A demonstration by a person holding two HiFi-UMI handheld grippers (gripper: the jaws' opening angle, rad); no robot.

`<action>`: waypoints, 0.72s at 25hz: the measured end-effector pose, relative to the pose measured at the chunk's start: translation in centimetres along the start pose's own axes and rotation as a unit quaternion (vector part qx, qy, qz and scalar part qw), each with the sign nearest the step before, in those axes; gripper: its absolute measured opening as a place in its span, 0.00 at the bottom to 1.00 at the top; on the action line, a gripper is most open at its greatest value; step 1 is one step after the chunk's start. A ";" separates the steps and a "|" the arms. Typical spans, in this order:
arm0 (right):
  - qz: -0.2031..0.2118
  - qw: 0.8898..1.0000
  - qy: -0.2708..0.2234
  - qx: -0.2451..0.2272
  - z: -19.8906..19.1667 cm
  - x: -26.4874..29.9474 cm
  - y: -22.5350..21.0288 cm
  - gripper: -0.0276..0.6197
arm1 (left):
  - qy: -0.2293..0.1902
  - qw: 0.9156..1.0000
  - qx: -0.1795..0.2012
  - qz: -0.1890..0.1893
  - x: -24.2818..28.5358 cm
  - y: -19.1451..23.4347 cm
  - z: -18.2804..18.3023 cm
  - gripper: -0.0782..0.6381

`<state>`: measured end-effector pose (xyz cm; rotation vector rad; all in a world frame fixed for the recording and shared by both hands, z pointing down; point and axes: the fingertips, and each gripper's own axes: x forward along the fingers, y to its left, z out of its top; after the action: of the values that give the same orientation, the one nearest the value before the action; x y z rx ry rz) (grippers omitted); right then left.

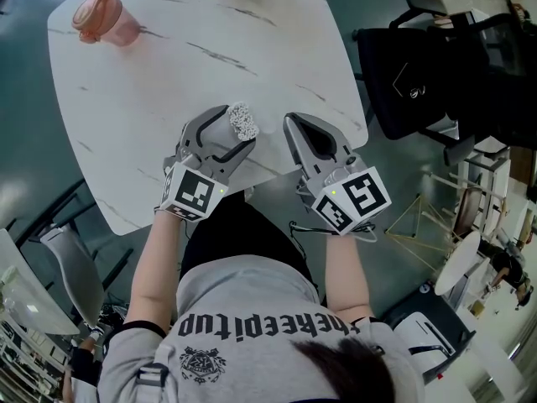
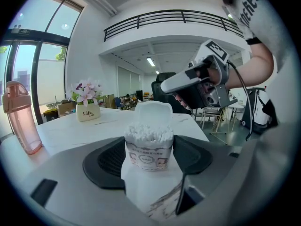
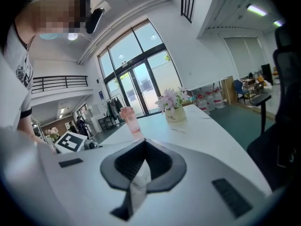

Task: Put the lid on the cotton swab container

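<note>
My left claw (image 1: 230,133) clamps the cotton swab container (image 2: 148,147) at the worktop's (image 1: 168,65) near edge; its hinged lid (image 2: 153,111) stands open; my right claw (image 1: 291,125), jaws together and empty, should press that lid down squarely.

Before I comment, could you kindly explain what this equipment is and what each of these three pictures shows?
There is no robot here: a person holds a two-jaw tool in each hand. The head view comes from a camera on their head, looking down. The two gripper views come from cameras riding on the tools. On the white table stand a pink bottle and a flower pot. The left gripper clasps the cotton swab container, its lid flipped open. The right gripper is shut and empty.
</note>
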<state>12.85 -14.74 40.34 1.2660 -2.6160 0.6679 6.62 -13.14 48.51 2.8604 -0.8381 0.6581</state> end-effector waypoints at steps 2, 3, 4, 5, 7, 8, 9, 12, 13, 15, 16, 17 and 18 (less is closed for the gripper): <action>-0.005 1.000 0.004 0.003 -0.4 0.2 -0.5 0.06 | 0.000 1.000 0.000 -0.001 0.0 0.0 0.0 0.56; -0.007 1.000 0.006 0.006 -0.6 0.3 -0.7 0.06 | 0.000 1.000 0.000 -0.002 0.1 0.0 0.1 0.56; -0.010 1.000 0.008 0.010 -0.9 0.5 -1.0 0.06 | 0.000 1.000 0.001 -0.003 0.1 0.0 0.1 0.56; -0.014 1.000 0.011 0.014 -1.2 0.6 -1.3 0.06 | 0.000 1.000 0.001 -0.004 0.1 0.0 0.1 0.56; -0.019 0.999 0.016 0.021 -1.8 1.0 -1.8 0.06 | 0.000 1.000 0.001 -0.004 0.1 0.0 0.1 0.56; -0.021 0.999 0.019 0.025 -2.1 1.1 -2.0 0.06 | 0.000 1.000 0.001 -0.005 0.1 0.0 0.1 0.56; -0.022 0.999 0.021 0.029 -2.3 1.3 -2.2 0.06 | 0.000 1.000 0.001 -0.005 0.1 -0.1 0.0 0.56; -0.020 0.999 0.026 0.031 -2.7 1.7 -2.2 0.06 | 0.000 1.000 0.002 -0.008 0.1 -0.1 0.1 0.56; -0.020 0.999 0.028 0.030 -2.7 1.8 -2.1 0.06 | 0.000 1.000 0.003 -0.009 0.1 -0.1 0.1 0.56; -0.018 0.999 0.030 0.029 -2.7 2.1 -2.0 0.06 | 0.000 1.000 0.004 -0.010 0.1 -0.1 0.1 0.56; -0.017 0.999 0.030 0.029 -2.7 2.2 -1.9 0.06 | 0.000 1.000 0.004 -0.011 0.1 -0.1 0.1 0.56; -0.016 0.999 0.030 0.028 -2.6 2.3 -1.8 0.06 | 0.000 1.000 0.005 -0.011 0.1 -0.1 0.1 0.56; -0.015 0.999 0.030 0.028 -2.5 2.4 -1.7 0.06 | 0.000 1.000 0.005 -0.011 0.0 -0.1 0.1 0.56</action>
<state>12.58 -16.20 43.95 1.2781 -2.5421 0.7653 6.74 -13.10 48.44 2.8746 -0.8039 0.6601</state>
